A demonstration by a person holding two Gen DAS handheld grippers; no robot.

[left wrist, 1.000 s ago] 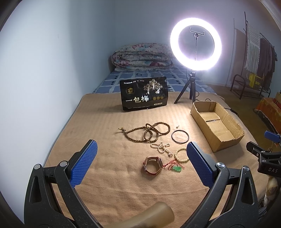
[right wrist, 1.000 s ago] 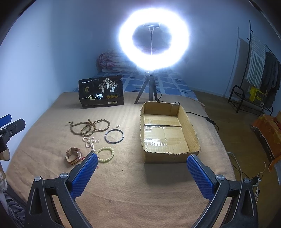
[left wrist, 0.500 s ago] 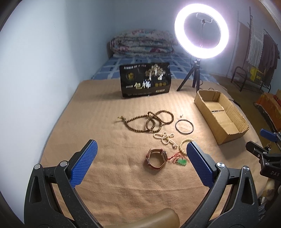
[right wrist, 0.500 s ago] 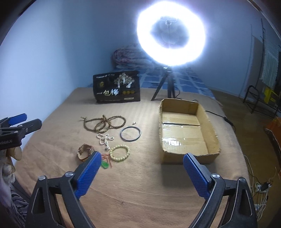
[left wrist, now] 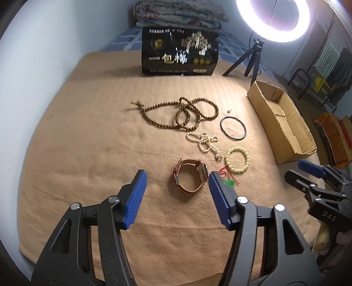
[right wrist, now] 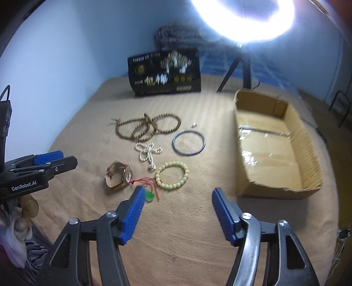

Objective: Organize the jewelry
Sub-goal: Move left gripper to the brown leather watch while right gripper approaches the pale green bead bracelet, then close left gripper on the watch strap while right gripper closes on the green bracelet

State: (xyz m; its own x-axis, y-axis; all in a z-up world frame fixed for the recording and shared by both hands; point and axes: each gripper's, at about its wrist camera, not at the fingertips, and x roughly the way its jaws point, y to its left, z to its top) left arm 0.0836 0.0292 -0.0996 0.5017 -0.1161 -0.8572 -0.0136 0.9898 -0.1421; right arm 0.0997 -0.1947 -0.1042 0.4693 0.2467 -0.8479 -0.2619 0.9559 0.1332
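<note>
Jewelry lies on a tan blanket [left wrist: 88, 154]: a brown-strap watch [left wrist: 191, 176], a green pendant on red cord [left wrist: 228, 182], a pale bead bracelet [left wrist: 237, 159], a pearl string [left wrist: 204, 140], a black bangle [left wrist: 233, 127] and a wooden bead necklace [left wrist: 182, 114]. My left gripper [left wrist: 176, 176] hovers over the watch with its jaws closing; the pads touch nothing. My right gripper [right wrist: 178, 190] hangs just short of the bracelet [right wrist: 172, 175], left finger over the pendant [right wrist: 149, 194], jaws closing on nothing. An empty cardboard box [right wrist: 308, 154] stands to the right.
A black printed bag [left wrist: 179, 55] stands at the back of the blanket, with a ring light on a tripod [left wrist: 253, 59] beside it. A folded quilt [left wrist: 178, 13] lies behind. A pale wall runs along the left; a clothes rack [left wrist: 325, 66] stands far right.
Both grippers have sunk and tipped down toward the jewelry, which now looks larger and closer. Both pairs of jaws have narrowed from wide open.
</note>
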